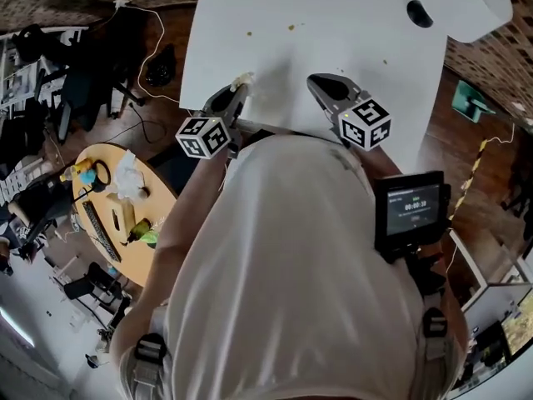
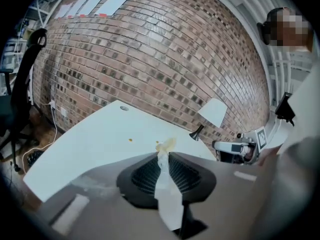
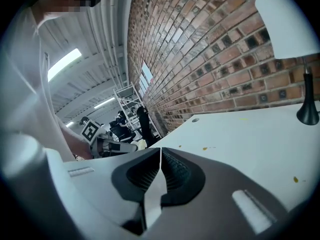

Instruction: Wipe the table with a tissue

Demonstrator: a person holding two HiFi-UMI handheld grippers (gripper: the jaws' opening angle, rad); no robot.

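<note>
1. Left gripper (image 2: pixel 164 155): the jaws stand narrow and pinch a tissue between the ribbed pads. It is held over the near edge of the white table, pointing slightly downward.
2. Tissue (image 2: pixel 168 196): a white strip runs up through the left gripper's jaws. Its crumpled, yellow-stained tip pokes out past the fingertips, above the table's near edge. I cannot tell whether the tip touches the surface.
3. Right gripper (image 3: pixel 160 150): the jaws are closed together with nothing between them. It is held beside the left gripper, with a gap between the two, also over the table's near edge.
4. White table (image 1: pixel 333 23): it lies in front of the person, against the brick wall (image 2: pixel 150 59). It is mostly bare, with a few small yellow-brown spots (image 1: pixel 291 27) scattered beyond the grippers.
5. Lamp (image 3: pixel 287 19): it has a white shade on a thin stem with a black base. It stands on the table's far right part, near the wall.
6. Round wooden table (image 1: pixel 154 192): it stands low on the person's left and is cluttered with small items.
7. Office chair (image 2: pixel 22 79): it is black and stands off the table's left end.
8. Screen device (image 1: pixel 410 207): it sits at the person's right side, and its display is lit.
</note>
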